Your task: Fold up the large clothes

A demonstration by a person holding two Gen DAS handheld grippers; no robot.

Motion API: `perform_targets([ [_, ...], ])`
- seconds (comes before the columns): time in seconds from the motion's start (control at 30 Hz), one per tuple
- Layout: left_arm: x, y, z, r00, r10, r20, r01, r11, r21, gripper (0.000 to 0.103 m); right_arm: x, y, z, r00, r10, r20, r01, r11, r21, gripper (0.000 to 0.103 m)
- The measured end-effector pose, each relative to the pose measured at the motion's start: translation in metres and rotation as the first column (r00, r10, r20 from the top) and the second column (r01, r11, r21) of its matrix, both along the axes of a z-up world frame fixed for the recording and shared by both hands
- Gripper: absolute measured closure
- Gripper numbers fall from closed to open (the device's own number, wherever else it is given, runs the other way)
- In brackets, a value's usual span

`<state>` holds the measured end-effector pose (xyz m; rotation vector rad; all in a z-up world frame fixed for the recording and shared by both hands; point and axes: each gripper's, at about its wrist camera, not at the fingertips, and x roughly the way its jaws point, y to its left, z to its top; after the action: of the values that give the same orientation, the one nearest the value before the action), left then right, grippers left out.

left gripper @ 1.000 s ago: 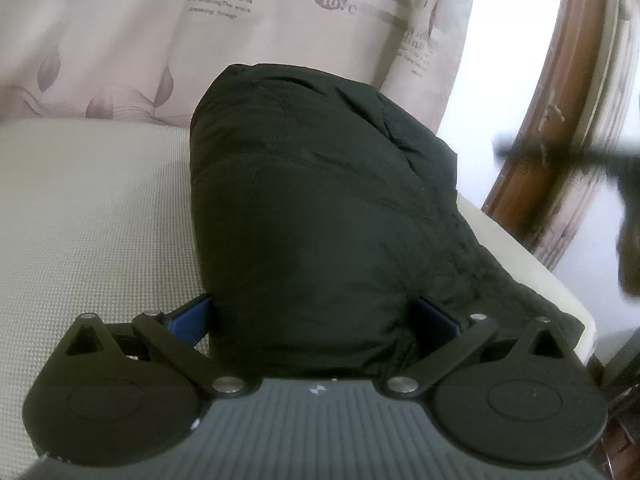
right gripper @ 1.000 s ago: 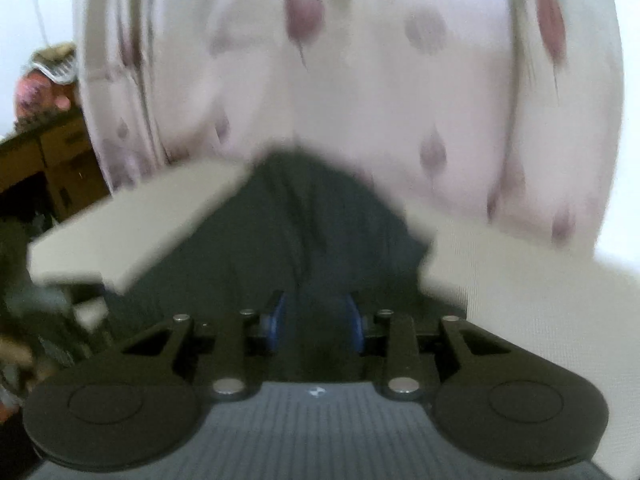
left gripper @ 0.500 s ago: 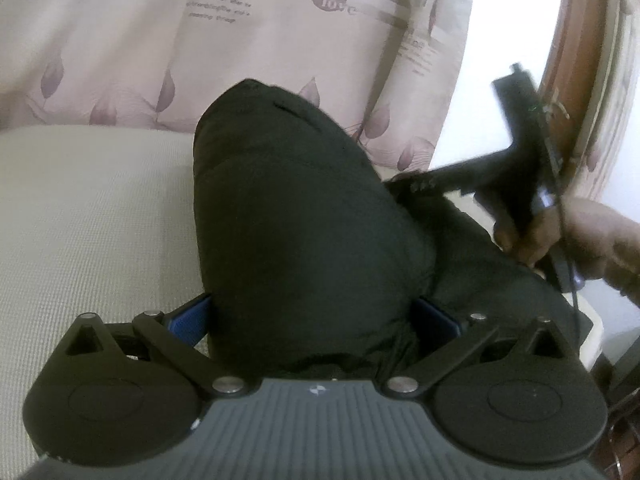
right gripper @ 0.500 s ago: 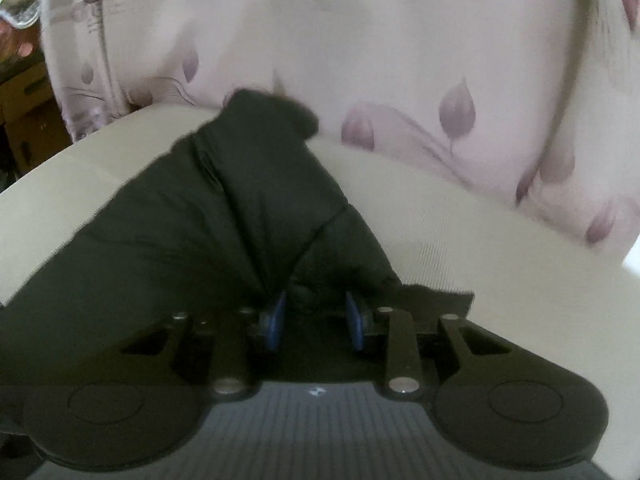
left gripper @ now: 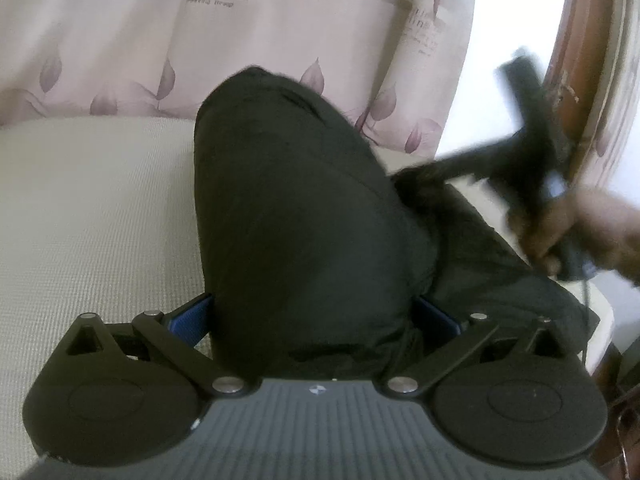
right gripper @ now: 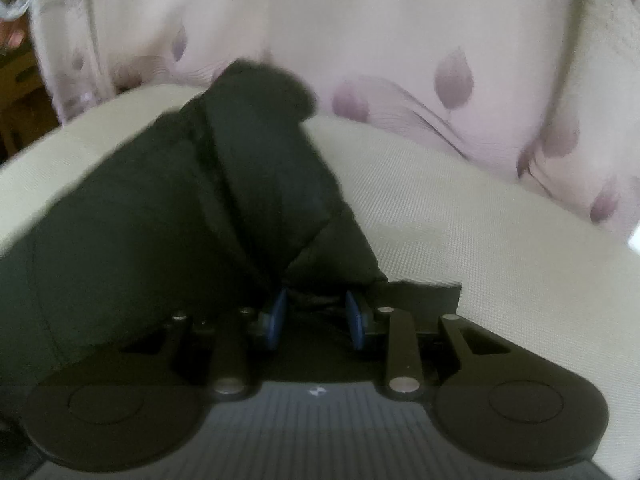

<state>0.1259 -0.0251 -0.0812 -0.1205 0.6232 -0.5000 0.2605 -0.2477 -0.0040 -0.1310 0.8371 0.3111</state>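
A cream cushion (left gripper: 92, 216) carries the black jacket (left gripper: 304, 216), bunched in front of a leaf-print curtain (left gripper: 120, 40). The left gripper (left gripper: 312, 316) stands wide, a thick fold of jacket filling the gap between its blue pads. At the right, a hand (left gripper: 588, 232) holds the right gripper (right gripper: 316, 316), pinched on a jacket fold.

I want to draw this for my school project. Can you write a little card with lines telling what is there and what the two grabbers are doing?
Clothing: bulky black padded garment, bunched up
Surface: cream woven cushion
Behind: pink curtain with purple leaf print
Left gripper: jaws wide, clamped around a thick fold of the garment
Right gripper: jaws narrow, pinching a garment edge
Person's hand: holding the right gripper, blurred
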Motion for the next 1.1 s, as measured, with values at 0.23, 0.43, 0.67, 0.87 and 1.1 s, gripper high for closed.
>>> perform_targets([
  [0.23, 0.002, 0.01, 0.003, 1.0, 0.009, -0.008, -0.01, 1.0, -0.026, 0.0, -0.107, -0.018, 0.063, 0.982, 0.051, 0.18, -0.067, 0.994, 0.088, 0.066],
  [0.43, 0.0, 0.012, 0.006, 1.0, 0.013, 0.002, -0.013, 1.0, -0.017, 0.0, -0.183, 0.001, 0.014, 0.963, 0.114, 0.244, -0.08, 0.986, -0.145, 0.065],
  [0.67, -0.005, 0.008, 0.007, 1.0, 0.016, 0.022, -0.017, 0.999, 0.036, 0.0, -0.184, -0.012, -0.034, 0.97, -0.016, 0.241, 0.012, 1.0, 0.021, 0.065],
  [0.87, -0.006, 0.004, 0.007, 0.999, 0.041, 0.003, -0.041, 0.998, 0.038, 0.0, -0.181, -0.019, -0.04, 0.973, -0.052, 0.227, 0.033, 0.996, 0.086, 0.063],
  [1.1, -0.006, 0.003, 0.009, 0.998, 0.065, -0.01, -0.064, 0.997, 0.033, 0.0, -0.201, -0.033, -0.01, 0.953, -0.178, 0.246, 0.121, 0.965, 0.232, 0.023],
])
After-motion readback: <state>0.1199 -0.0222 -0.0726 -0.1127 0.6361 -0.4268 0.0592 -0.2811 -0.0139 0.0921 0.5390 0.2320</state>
